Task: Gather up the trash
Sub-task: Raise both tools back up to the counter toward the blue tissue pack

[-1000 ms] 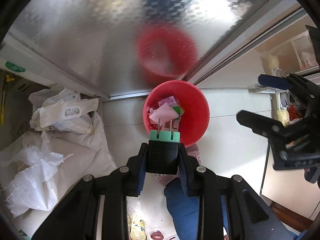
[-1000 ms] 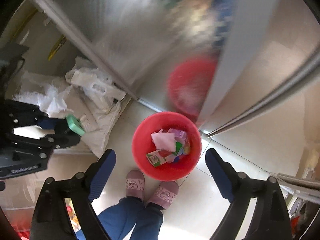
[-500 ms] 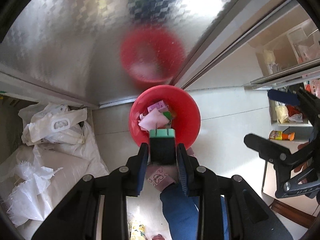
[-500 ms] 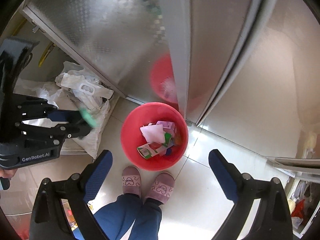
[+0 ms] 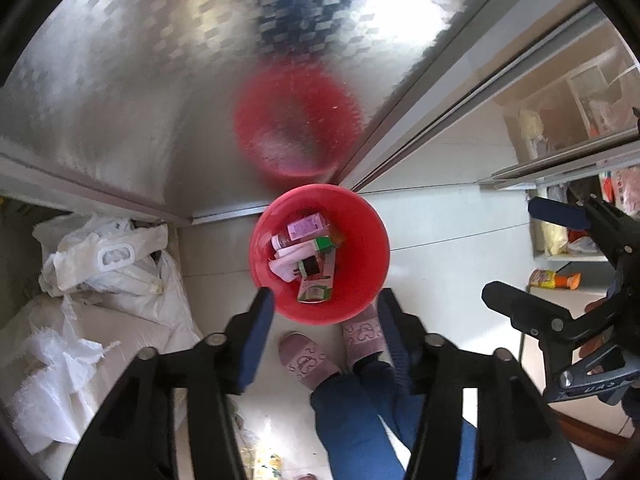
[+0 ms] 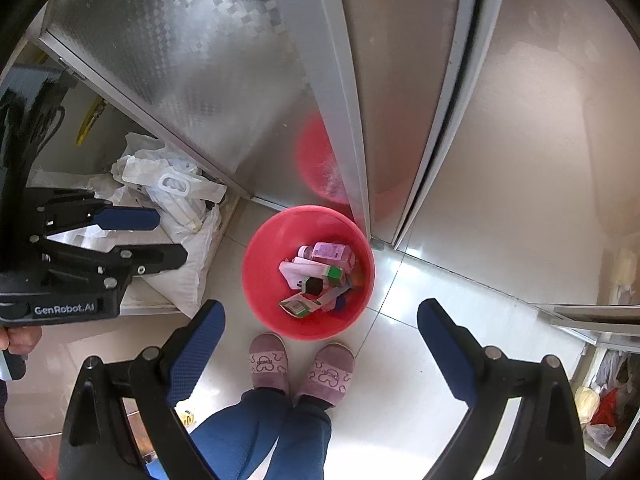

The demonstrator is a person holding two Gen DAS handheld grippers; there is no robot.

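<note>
Black-and-green plug adapter (image 5: 310, 267) is now lying in the round red plastic bin (image 5: 372, 240); left gripper (image 5: 326, 312), having just been opening, is hanging empty and half-spread above.

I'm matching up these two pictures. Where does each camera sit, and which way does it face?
Left wrist: on the left gripper, facing steeply down at the red bin; open fingers, slippers, blue trouser legs, right gripper at right.
Right wrist: on the right gripper, facing down at the bin; open fingers, slippers, left gripper at left.
Shared: bin, slippers, white bags.
</note>
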